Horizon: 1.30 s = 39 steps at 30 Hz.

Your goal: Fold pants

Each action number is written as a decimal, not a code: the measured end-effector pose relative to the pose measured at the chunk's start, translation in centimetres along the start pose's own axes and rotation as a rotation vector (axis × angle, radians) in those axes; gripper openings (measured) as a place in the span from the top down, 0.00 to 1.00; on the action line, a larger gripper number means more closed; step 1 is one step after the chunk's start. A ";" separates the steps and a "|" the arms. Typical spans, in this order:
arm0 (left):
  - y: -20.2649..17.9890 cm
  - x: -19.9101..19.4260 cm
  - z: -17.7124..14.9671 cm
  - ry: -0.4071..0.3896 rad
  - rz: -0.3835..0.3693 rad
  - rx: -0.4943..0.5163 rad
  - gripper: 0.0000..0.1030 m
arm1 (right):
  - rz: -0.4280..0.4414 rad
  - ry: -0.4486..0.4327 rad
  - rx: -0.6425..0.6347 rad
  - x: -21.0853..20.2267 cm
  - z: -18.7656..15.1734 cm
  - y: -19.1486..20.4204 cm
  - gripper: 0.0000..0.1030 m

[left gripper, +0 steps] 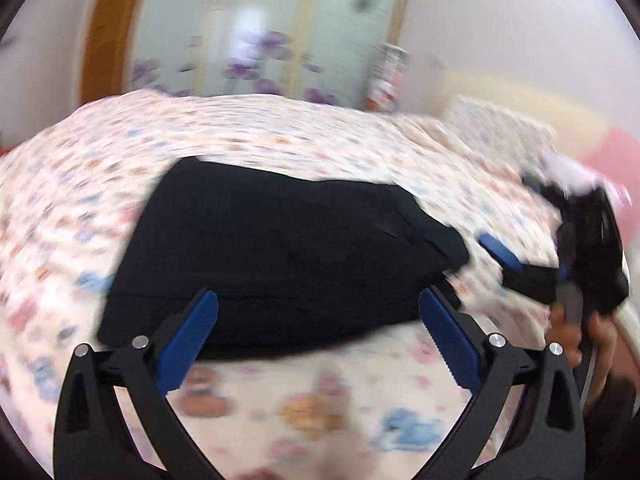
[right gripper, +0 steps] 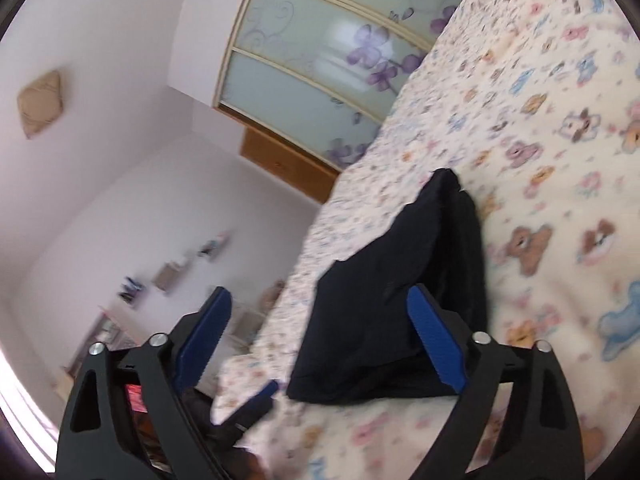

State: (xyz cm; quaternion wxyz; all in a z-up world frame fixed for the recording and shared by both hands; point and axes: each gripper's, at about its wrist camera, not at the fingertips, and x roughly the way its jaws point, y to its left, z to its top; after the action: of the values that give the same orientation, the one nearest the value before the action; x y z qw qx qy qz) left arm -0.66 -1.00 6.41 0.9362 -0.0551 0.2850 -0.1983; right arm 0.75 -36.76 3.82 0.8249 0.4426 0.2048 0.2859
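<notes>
Black folded fabric pants (left gripper: 276,256) lie on our teddy-print bedspread (left gripper: 280,136); left gripper (left gripper: 318,336) and right gripper (right gripper: 320,340) hover beside them, blue-padded fingers apart, holding nothing.

Left gripper (left gripper: 318,320) and right gripper (right gripper: 320,316) both hang with jaws spread wide.

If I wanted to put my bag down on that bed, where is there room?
Bare bedspread lies beyond the folded black pants, toward the wardrobe, and left of them. The near edge is crowded: the left gripper and right gripper are both there, fingers spread.
</notes>
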 end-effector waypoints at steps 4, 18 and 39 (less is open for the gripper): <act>3.2 -1.5 -0.2 -0.019 0.073 -0.082 0.02 | -0.126 0.056 -0.064 2.0 -0.5 0.1 0.31; 5.8 -2.0 -1.4 -0.003 0.122 -0.147 0.02 | -0.263 0.057 -0.171 2.2 -0.9 0.2 0.96; 3.1 -1.7 4.2 -0.110 0.177 -0.021 0.02 | -0.246 -0.001 -0.451 2.4 -2.8 5.3 0.92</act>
State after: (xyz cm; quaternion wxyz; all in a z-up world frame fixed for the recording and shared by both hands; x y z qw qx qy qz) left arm 1.46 2.49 10.11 0.9636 -0.0506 0.2392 -0.1086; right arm -0.68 -31.11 6.66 0.9315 0.2192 0.1878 0.2215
